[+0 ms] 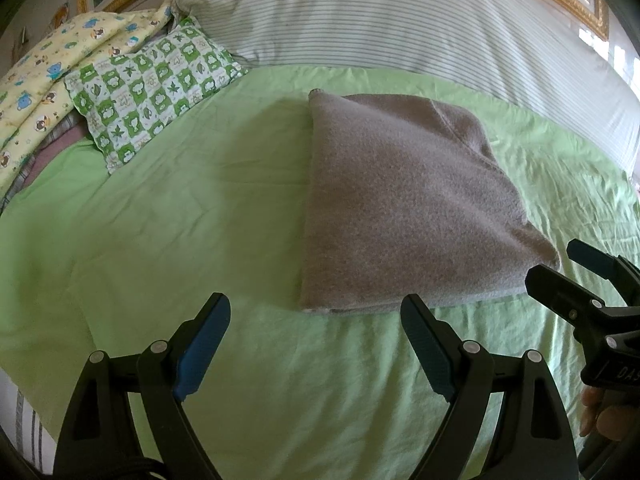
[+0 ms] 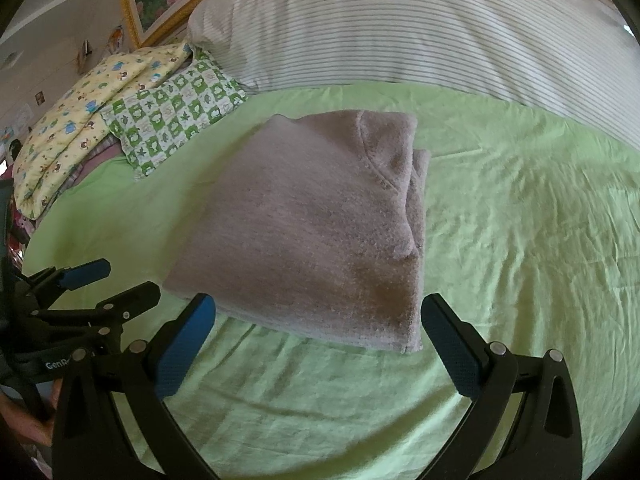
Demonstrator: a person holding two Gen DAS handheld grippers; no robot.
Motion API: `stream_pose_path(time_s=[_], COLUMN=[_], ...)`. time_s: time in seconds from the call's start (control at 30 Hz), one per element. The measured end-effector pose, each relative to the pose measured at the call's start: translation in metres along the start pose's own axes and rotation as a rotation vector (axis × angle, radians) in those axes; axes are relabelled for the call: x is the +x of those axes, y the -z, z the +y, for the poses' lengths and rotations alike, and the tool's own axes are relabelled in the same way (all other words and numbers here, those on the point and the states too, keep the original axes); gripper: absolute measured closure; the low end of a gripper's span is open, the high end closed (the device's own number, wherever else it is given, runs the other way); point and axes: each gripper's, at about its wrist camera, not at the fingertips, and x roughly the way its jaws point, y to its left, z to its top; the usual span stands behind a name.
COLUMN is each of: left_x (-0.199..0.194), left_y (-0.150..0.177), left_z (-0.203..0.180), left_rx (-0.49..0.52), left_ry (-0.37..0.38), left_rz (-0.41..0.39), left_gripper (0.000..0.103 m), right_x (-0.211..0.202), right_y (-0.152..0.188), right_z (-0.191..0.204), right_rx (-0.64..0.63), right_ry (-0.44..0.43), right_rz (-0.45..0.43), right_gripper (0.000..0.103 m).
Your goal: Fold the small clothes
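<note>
I am looking along both tongs at a grey fleece garment (image 1: 404,204) lying folded into a compact block on the light green bedsheet (image 1: 160,240). My left gripper (image 1: 316,320) is standing with its jaws spread wide apart and holding nothing; the garment's near hem is lying just ahead of it, mostly toward its right finger, and I cannot tell whether that fingertip is touching the cloth. My right gripper (image 2: 318,318) is likewise standing wide open and empty, and the folded garment's near edge is sitting directly between and just beyond its two blue pads (image 2: 180,350), with the block's near right corner close to the right finger.

In the left wrist view the right gripper is showing at the far right edge, near the garment's right corner, with part of a hand (image 1: 608,416) gripping its handle. In the right wrist view the left gripper is showing at the left edge, just beside the garment's near left corner, jaws parted.

Farther ahead of both tongs, past the garment, a large white striped pillow (image 2: 400,24) is lying across the bed. Ahead and to the left, a green checked pillow (image 1: 156,88) is resting beside a yellow cartoon-print quilt (image 1: 52,80), well apart from the garment.
</note>
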Motion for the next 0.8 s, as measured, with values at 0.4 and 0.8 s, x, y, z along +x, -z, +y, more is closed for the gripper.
stream_pose_path(time_s=[0.4,0.8], left_x=[-0.0007,0.0004], left_y=[0.0,-0.0036], left_z=[0.003,0.0033], left_rx=[-0.008,-0.008], left_ry=[-0.006,-0.009], left_rz=[0.009,0.009], left_gripper=[0.015,0.015], right_x=[-0.0004,-0.0005], right_y=[-0.0005,-0.0018], right_z=[0.0011,0.0006], right_rx=[0.004,0.006], right_ry=[0.0,-0.002], right_rz=[-0.001,-0.004], right_gripper=[0.001,0.001])
